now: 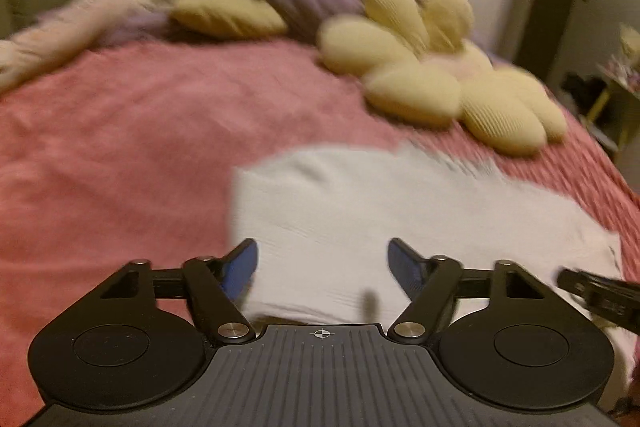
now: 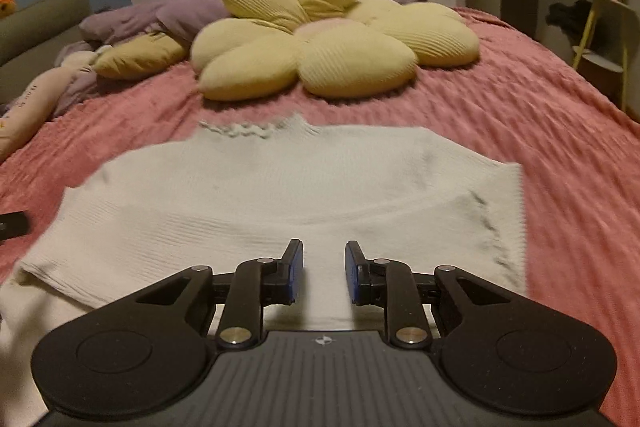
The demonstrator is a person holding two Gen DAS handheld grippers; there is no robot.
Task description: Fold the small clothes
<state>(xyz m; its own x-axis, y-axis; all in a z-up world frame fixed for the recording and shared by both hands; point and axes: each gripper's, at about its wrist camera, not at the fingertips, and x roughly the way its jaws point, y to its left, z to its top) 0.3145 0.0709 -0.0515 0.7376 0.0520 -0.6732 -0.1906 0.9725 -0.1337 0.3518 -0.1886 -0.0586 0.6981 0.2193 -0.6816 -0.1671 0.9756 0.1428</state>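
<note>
We saw the white ribbed knit top [image 2: 280,187] lying folded on the pink bedspread [image 2: 560,131]; our left gripper [image 1: 322,271] and right gripper [image 2: 324,273] stood open, empty.

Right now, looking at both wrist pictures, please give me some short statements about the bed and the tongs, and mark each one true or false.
1. A white knitted top lies spread on the pink bedspread. True.
2. The right tongs are clamped on the top. False: their jaws stand apart with nothing pinched between them.
3. A yellow flower-shaped cushion lies beyond the top. True.
4. The left tongs are fully shut. False: their jaws stand wide apart, over the top.
5. The flower cushion rests on the top. False: a strip of bedspread separates them.
</note>
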